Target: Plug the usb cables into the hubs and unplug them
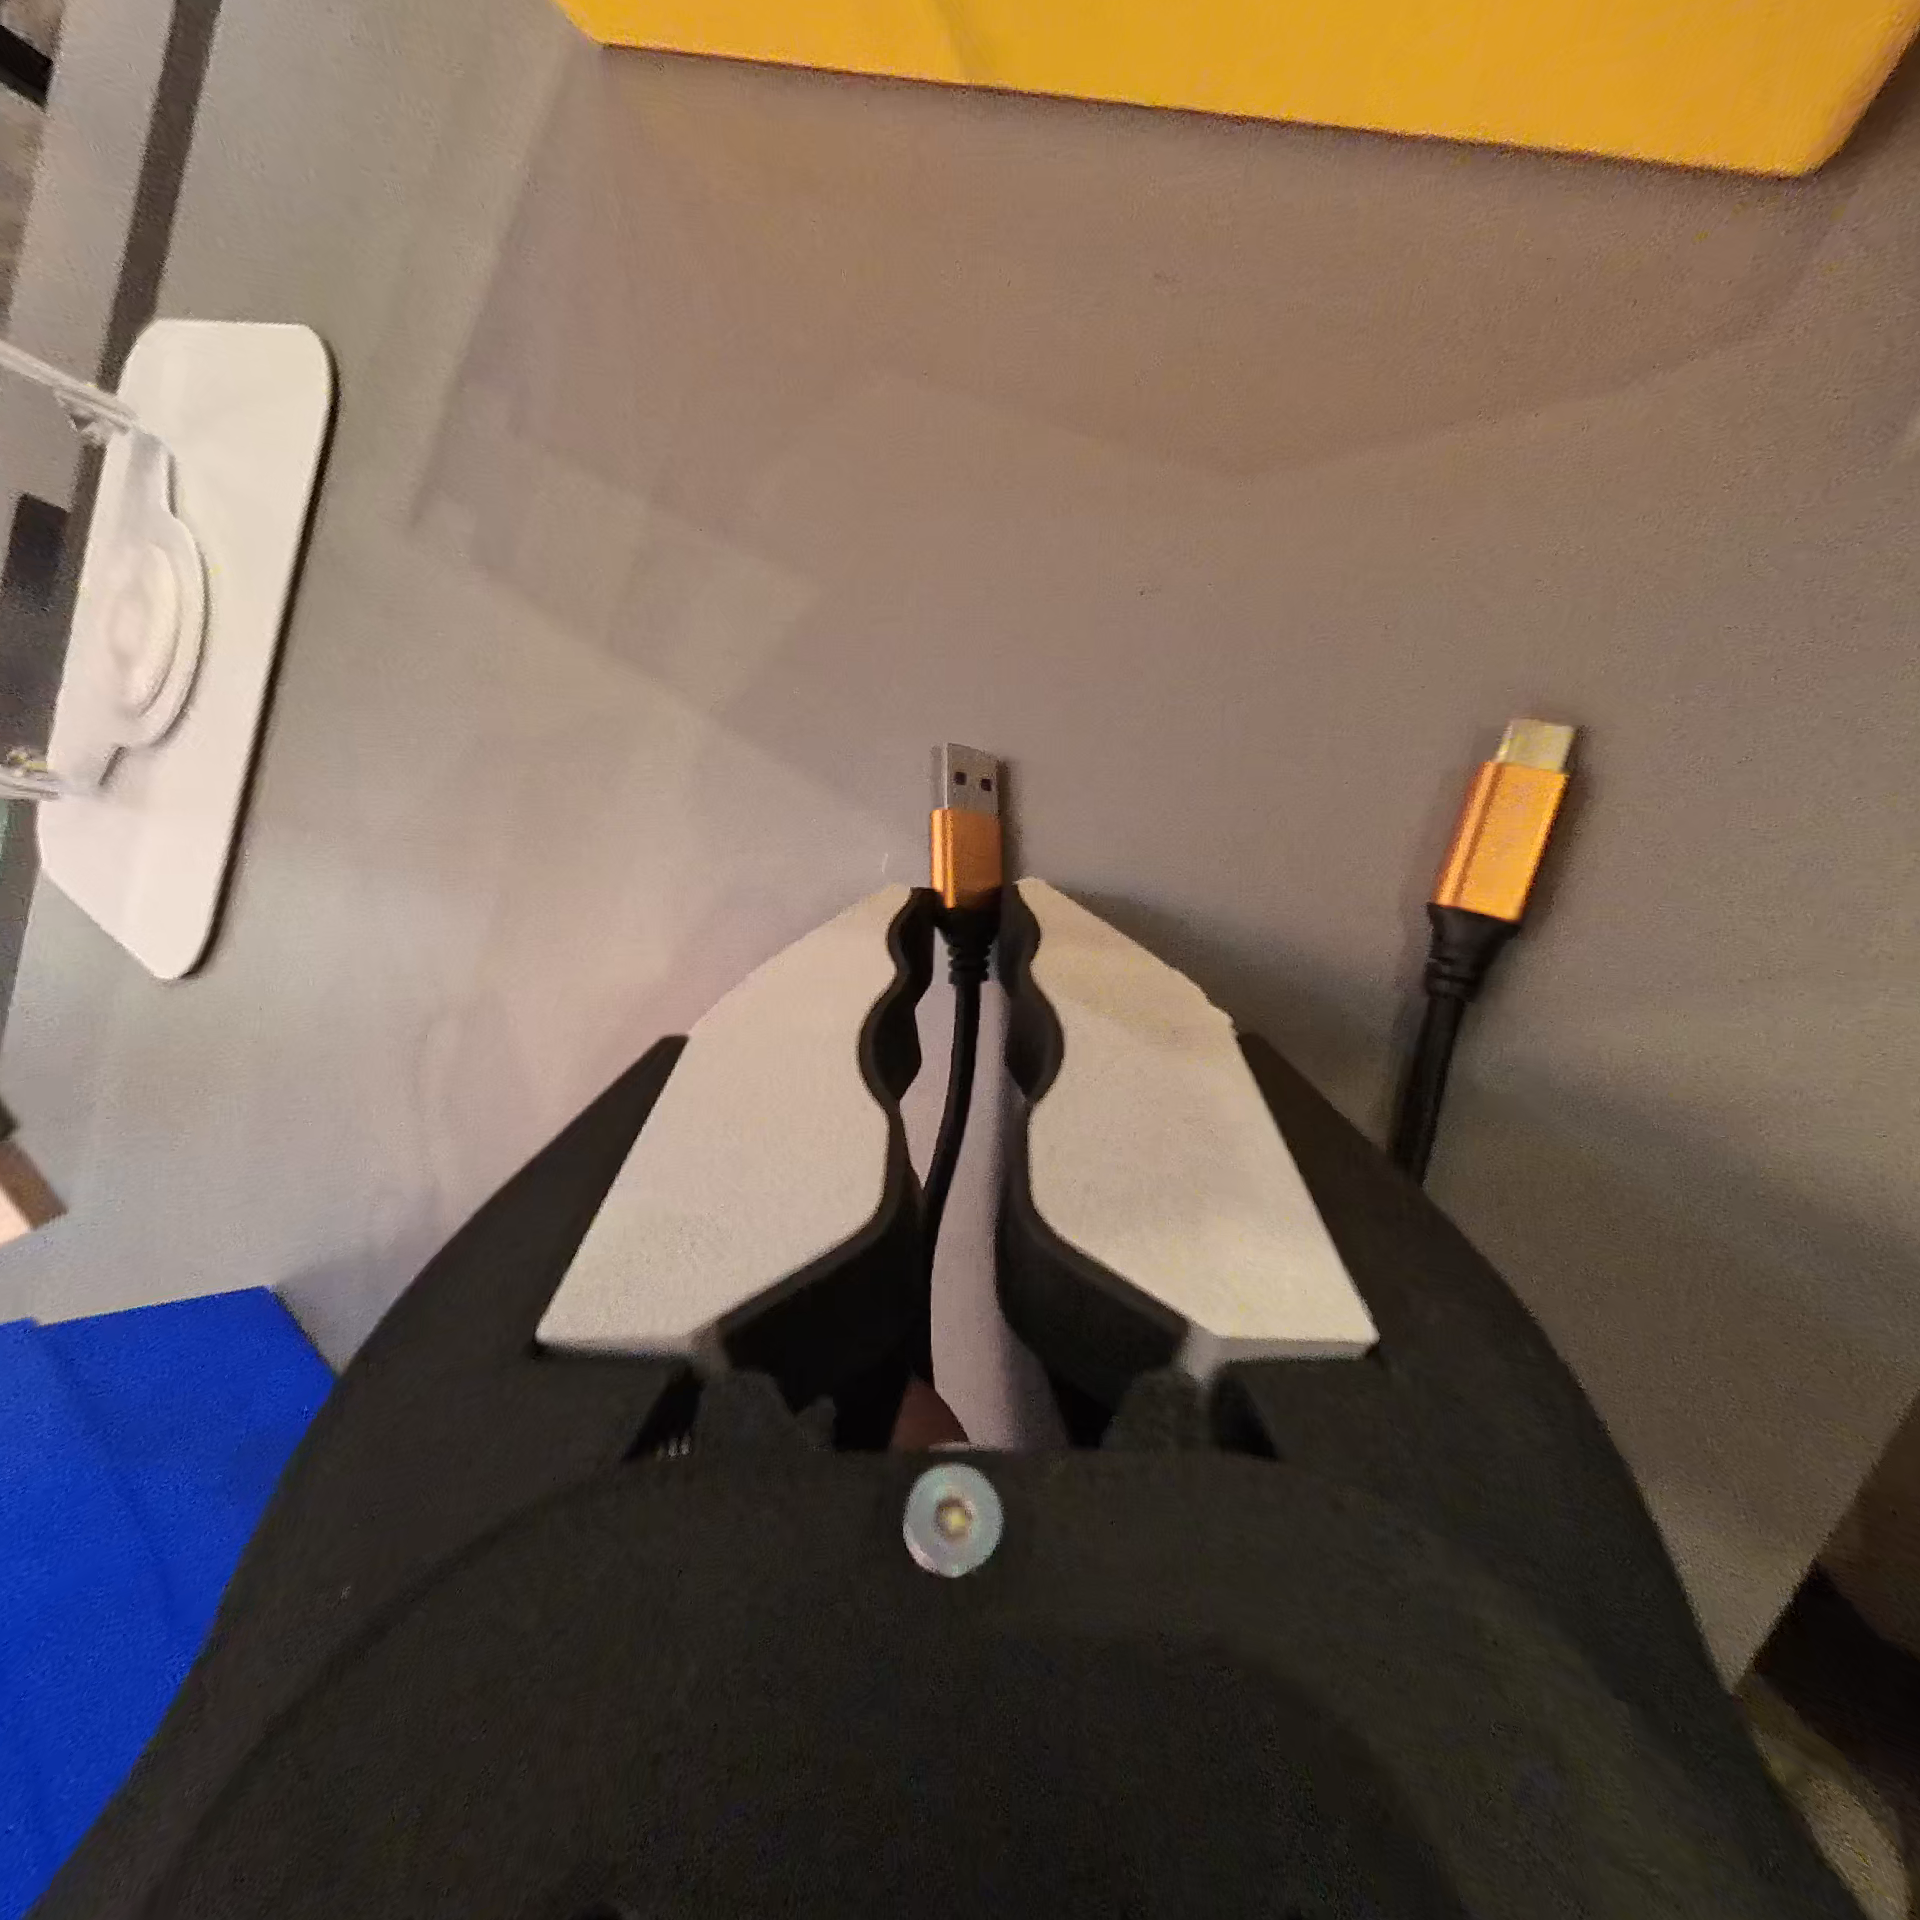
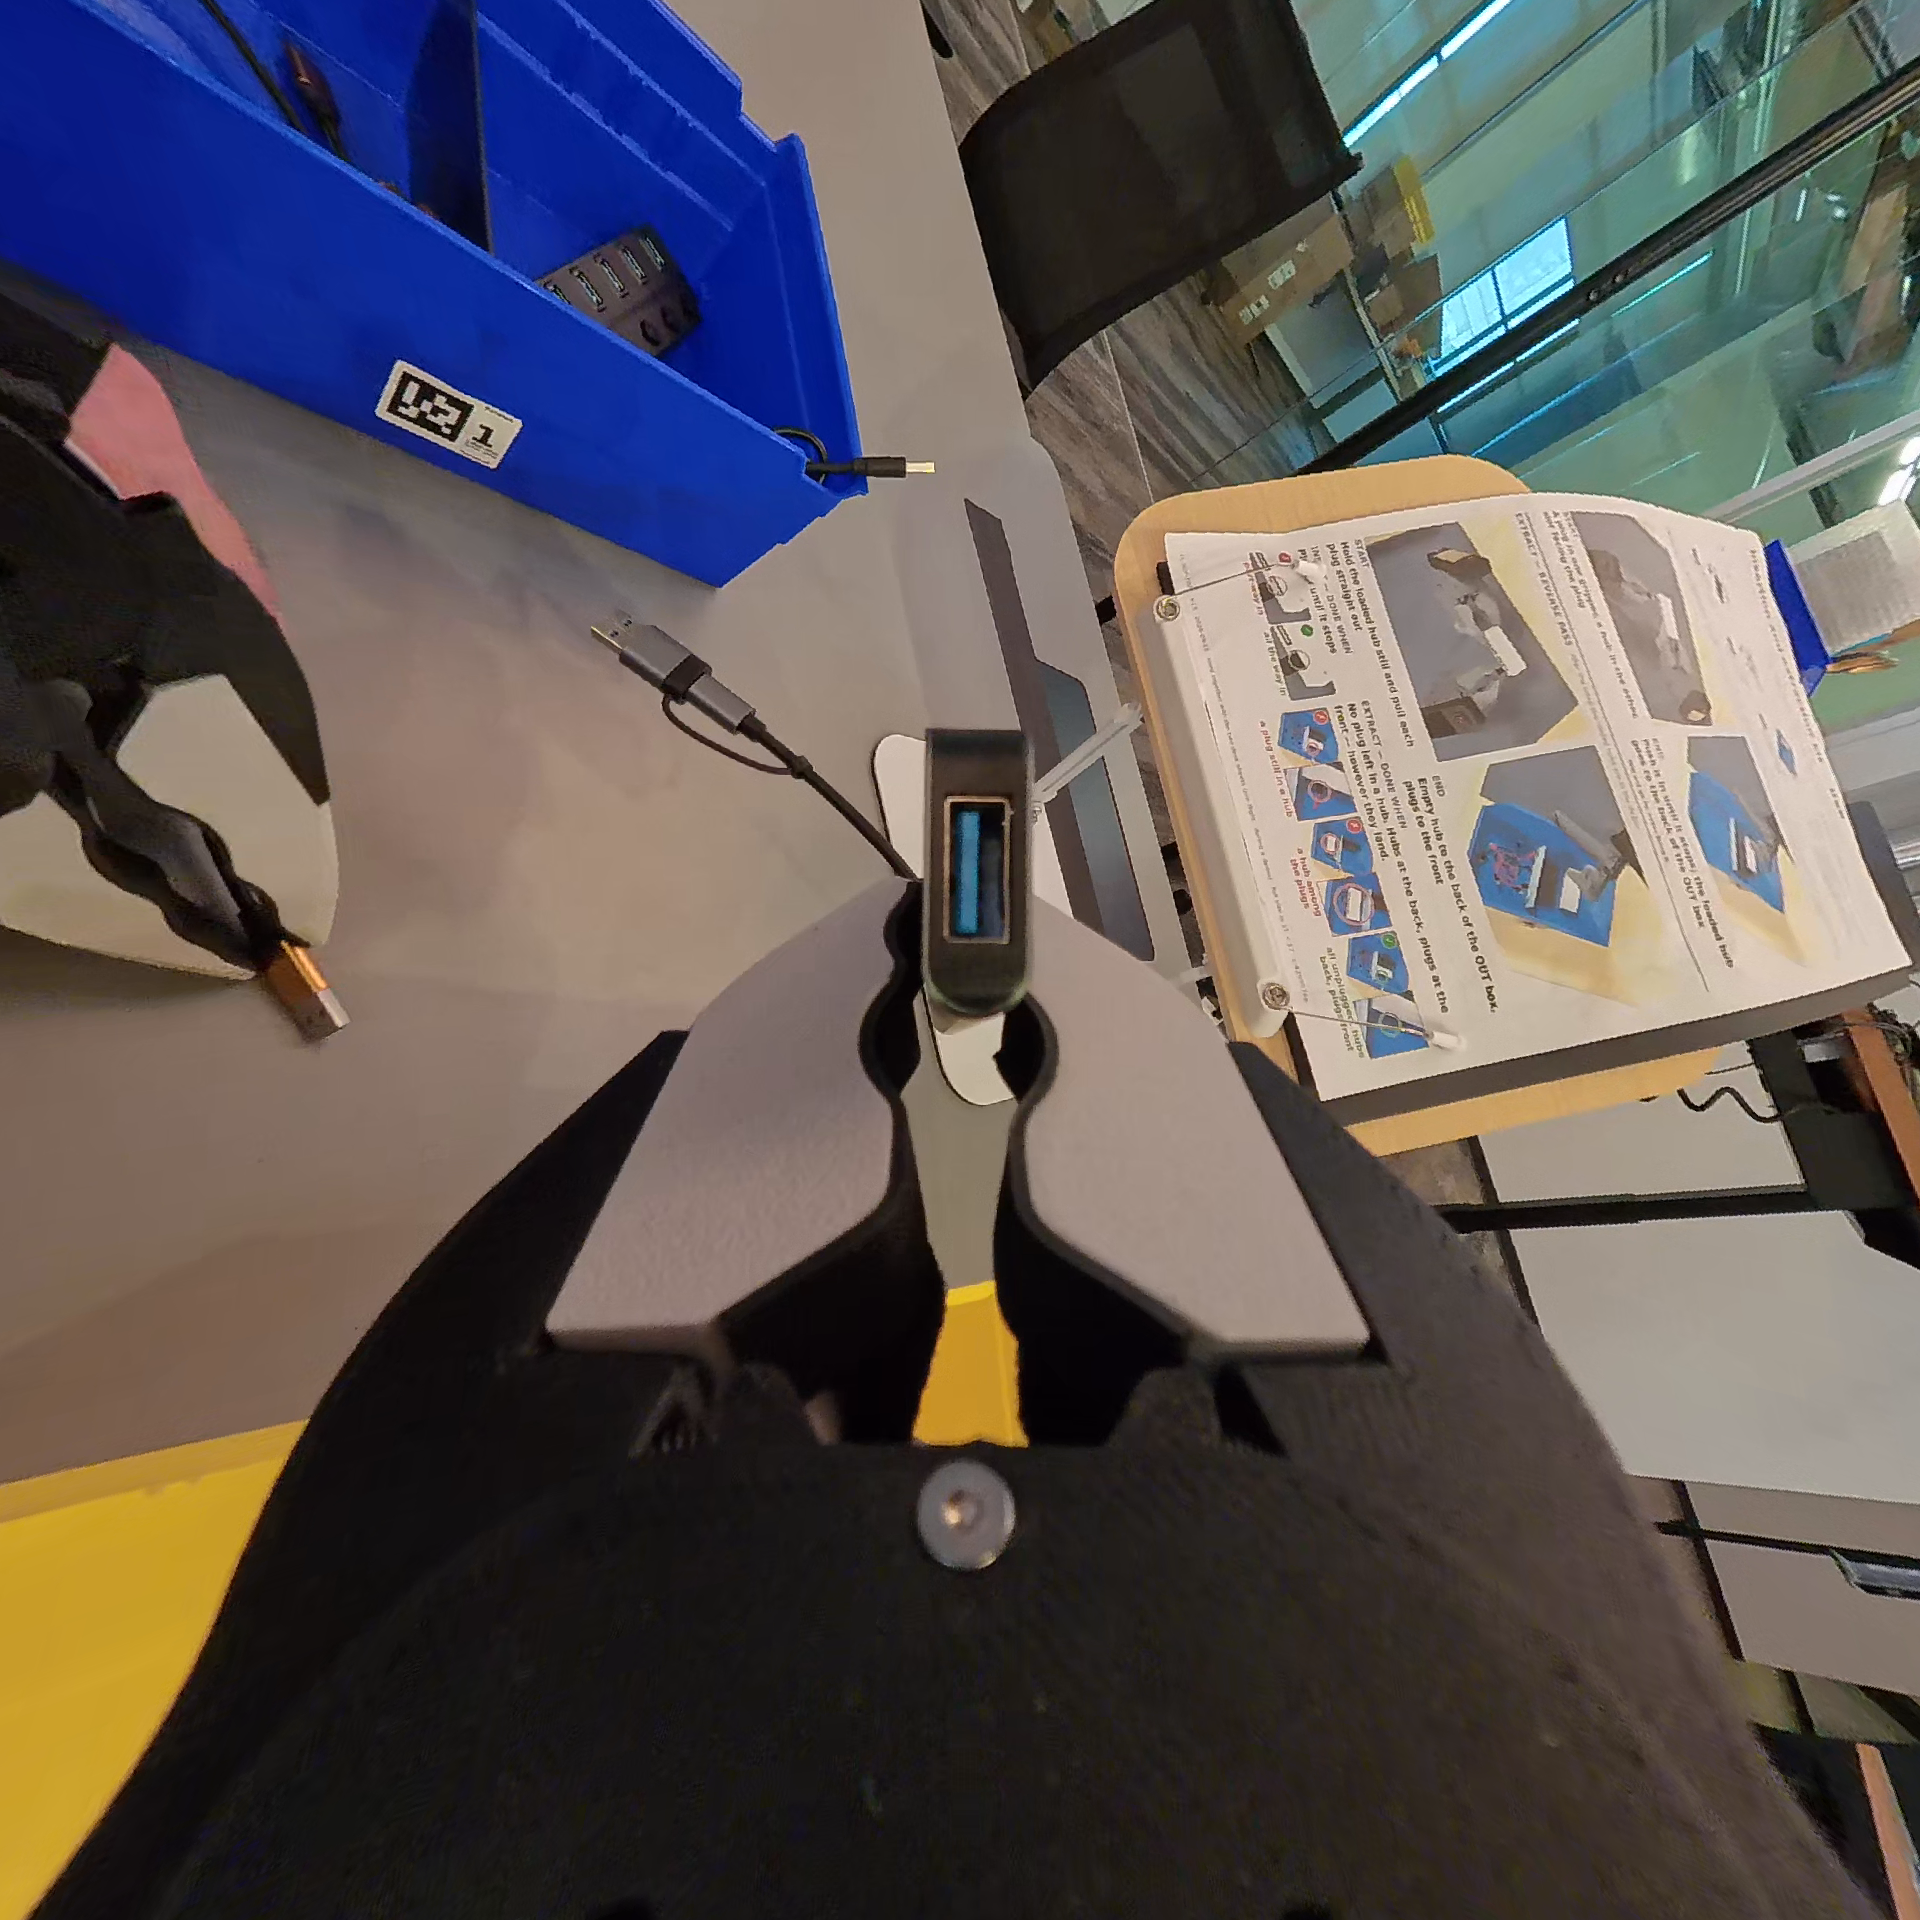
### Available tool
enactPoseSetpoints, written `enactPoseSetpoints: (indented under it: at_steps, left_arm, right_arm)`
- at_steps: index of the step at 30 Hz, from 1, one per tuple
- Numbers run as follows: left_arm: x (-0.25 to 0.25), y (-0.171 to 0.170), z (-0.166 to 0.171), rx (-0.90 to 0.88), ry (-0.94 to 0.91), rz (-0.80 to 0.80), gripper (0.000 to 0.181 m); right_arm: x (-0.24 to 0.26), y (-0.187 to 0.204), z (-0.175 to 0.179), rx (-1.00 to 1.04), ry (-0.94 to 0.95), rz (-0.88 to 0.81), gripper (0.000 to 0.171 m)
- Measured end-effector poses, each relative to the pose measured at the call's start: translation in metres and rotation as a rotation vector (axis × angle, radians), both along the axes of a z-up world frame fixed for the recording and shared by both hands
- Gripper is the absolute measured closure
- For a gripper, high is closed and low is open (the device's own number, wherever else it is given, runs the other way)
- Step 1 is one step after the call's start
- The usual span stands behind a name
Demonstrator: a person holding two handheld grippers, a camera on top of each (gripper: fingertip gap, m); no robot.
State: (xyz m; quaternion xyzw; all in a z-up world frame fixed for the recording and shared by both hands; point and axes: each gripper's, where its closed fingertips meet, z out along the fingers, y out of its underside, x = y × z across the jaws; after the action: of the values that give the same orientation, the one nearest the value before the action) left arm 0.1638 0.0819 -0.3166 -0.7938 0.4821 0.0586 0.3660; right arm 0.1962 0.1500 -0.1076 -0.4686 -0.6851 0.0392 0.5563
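The grey table [image 2: 499, 1091] fills most of both views. In the right wrist view a blue bin [image 2: 582, 343] sits at about eleven o'clock; a divider splits it, and a dark multi-port hub [image 2: 623, 286] lies in its right compartment, while black cables [image 2: 301, 94] lie in the compartment to the left. A thin black cable with a small plug [image 2: 883, 470] hangs out over the bin's corner. A yellow bin [image 1: 1247, 73] runs along twelve o'clock in the left wrist view; its contents are out of sight. At three o'clock in the right wrist view a printed instruction sheet [image 2: 1558, 790] lies on a wooden board [image 2: 1351, 499].

The right gripper [image 2: 961, 966] is clamped on a small dark hub [image 2: 977, 883], held upright with its blue port facing the camera; the hub's own grey plug [image 2: 670, 670] trails toward ten o'clock on the table.

The left gripper [image 1: 966, 904] is pinched on an orange-collared USB cable [image 1: 968, 831], its metal plug sticking out toward twelve o'clock. In the right wrist view that plug sits at nine o'clock, well apart from the hub. A second orange-collared cable [image 1: 1496, 842] lies on the table at three o'clock. A white plate [image 1: 197, 644] lies at nine o'clock.
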Motion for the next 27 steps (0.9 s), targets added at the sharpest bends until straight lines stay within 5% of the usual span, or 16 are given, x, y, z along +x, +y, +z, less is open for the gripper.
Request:
enactPoseSetpoints:
  at_steps: [8,17,27]
  left_arm:
    - [0.0042,-0.0038,-0.0007,-0.030,-0.035,-0.031,0.168]
    - [0.0043,-0.0058,0.0027,0.260,0.237,-0.161,0.174]
    - [0.0059,-0.0010,-0.0020,0.019,0.060,-0.092,0.173]
  right_arm:
    - [0.0006,0.0008,-0.0005,0.001,-0.001,-0.003,0.161]
    - [0.0009,0.0011,0.0004,0.002,0.003,-0.003,0.161]
    - [-0.0021,-0.0021,0.0000,0.000,-0.005,0.004,0.161]
